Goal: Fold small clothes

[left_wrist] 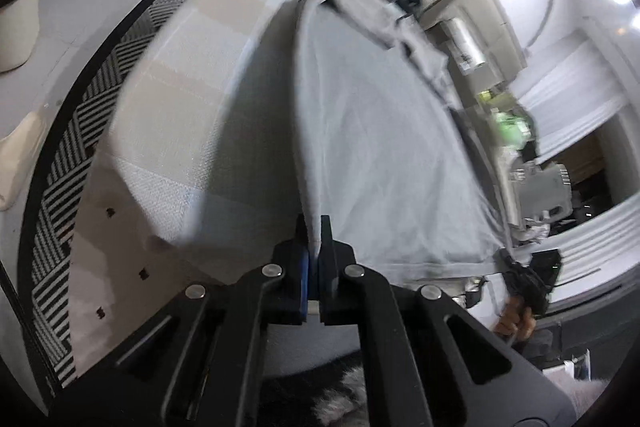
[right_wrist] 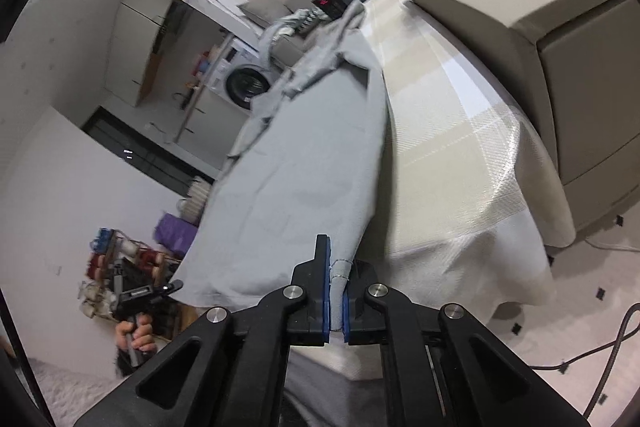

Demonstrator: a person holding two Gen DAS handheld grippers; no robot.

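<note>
Left hand-held gripper [left_wrist: 314, 227] and right hand-held gripper [right_wrist: 338, 259] each clamped on a hem corner of the grey garment [left_wrist: 380, 147], stretched above the checked-cloth bench [left_wrist: 180, 87].

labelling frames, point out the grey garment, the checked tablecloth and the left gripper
grey garment [left_wrist: 380, 147]: left wrist view, on its flat middle.
checked tablecloth [right_wrist: 460, 147]: right wrist view, on bare cloth beside the garment.
left gripper [left_wrist: 314, 227]: left wrist view, between fingertips.

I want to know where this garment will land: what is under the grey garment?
Under the grey garment, gripped by both grippers, lies a beige-and-white checked cloth covering the table. The part of the cloth directly beneath the garment is hidden.
</note>
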